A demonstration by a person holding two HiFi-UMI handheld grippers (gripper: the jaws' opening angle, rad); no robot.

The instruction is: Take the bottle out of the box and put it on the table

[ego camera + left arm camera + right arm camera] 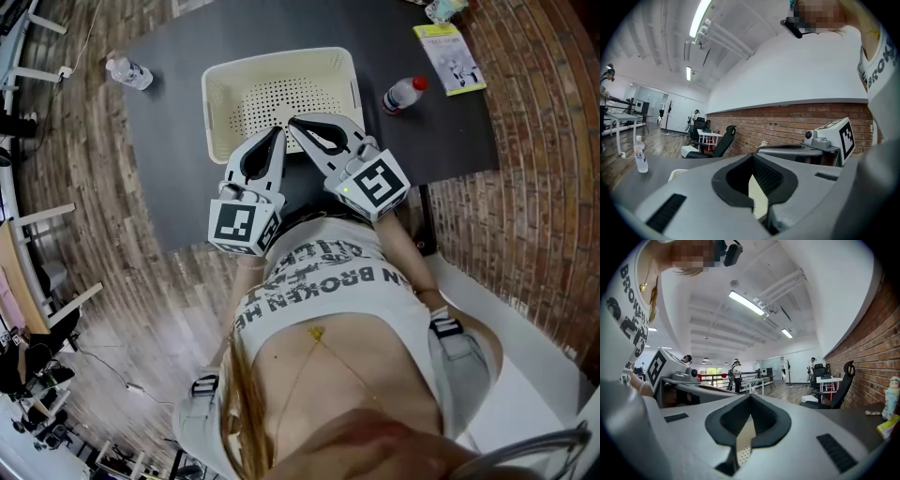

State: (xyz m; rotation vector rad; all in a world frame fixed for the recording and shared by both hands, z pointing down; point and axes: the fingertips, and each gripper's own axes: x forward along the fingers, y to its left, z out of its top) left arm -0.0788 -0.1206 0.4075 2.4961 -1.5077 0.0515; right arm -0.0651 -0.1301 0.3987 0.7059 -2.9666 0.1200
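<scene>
A cream perforated box (225, 103) stands on the dark table (169, 159), and the part of its floor that shows holds nothing. A red-capped bottle (405, 94) lies on the table to the box's right. A clear bottle (129, 72) lies at the table's far left corner in the head view, while it looks upright in the left gripper view (641, 154). My left gripper (279, 131) and right gripper (292, 123) hover side by side over the box's near edge. Both are shut and hold nothing, as their own views show (752, 155) (750, 396).
A yellow-green booklet (450, 56) lies at the table's far right corner, with a small figurine (891, 394) beside it. A brick wall runs along the right side. Office chairs (723, 140) and white desks stand beyond the table, and people are standing far off.
</scene>
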